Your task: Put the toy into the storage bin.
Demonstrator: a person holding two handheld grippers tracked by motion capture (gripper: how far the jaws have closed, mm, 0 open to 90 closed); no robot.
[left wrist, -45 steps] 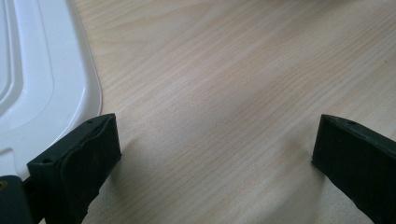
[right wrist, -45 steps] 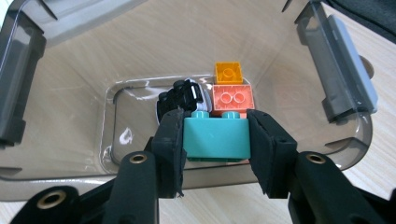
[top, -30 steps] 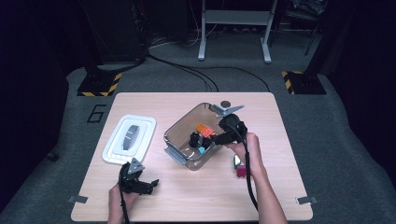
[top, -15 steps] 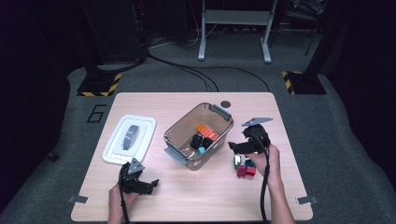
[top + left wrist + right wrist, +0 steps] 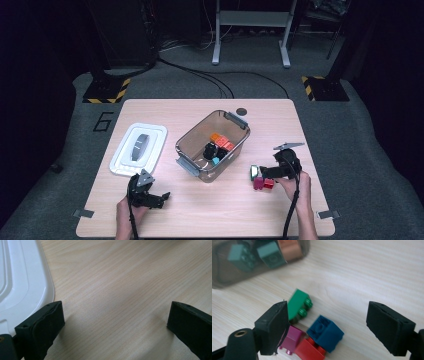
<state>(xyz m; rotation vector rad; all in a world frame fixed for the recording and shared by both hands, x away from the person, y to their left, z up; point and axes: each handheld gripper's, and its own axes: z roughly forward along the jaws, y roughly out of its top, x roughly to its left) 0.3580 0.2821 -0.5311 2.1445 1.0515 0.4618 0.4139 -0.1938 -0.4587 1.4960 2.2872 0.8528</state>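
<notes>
A small heap of loose bricks lies on the table right of the bin: a green brick [image 5: 298, 305], a blue brick [image 5: 325, 332], a magenta brick [image 5: 292, 338] and a red brick [image 5: 310, 351]. My right gripper [image 5: 327, 315] hovers just over them, open. Its jaws have just been closing a little, and the blue brick lies below the gap, untouched by either pad. From above, the right gripper [image 5: 266, 172] points left at the heap [image 5: 262, 183]. My left gripper [image 5: 161, 197] rests open near the table's front left, with bare wood between its fingers [image 5: 42, 325].
A clear bin [image 5: 186, 150] with several bricks inside stands mid-table; its wall [image 5: 227, 277] is close beyond the heap. The white lid [image 5: 125, 165] lies to its left, its edge [image 5: 22, 277] beside my left gripper. A dark disc [image 5: 242, 111] sits near the far edge.
My right gripper has left the bin, swung right and come down over the bricks on the table. The left gripper has stayed where it was.
</notes>
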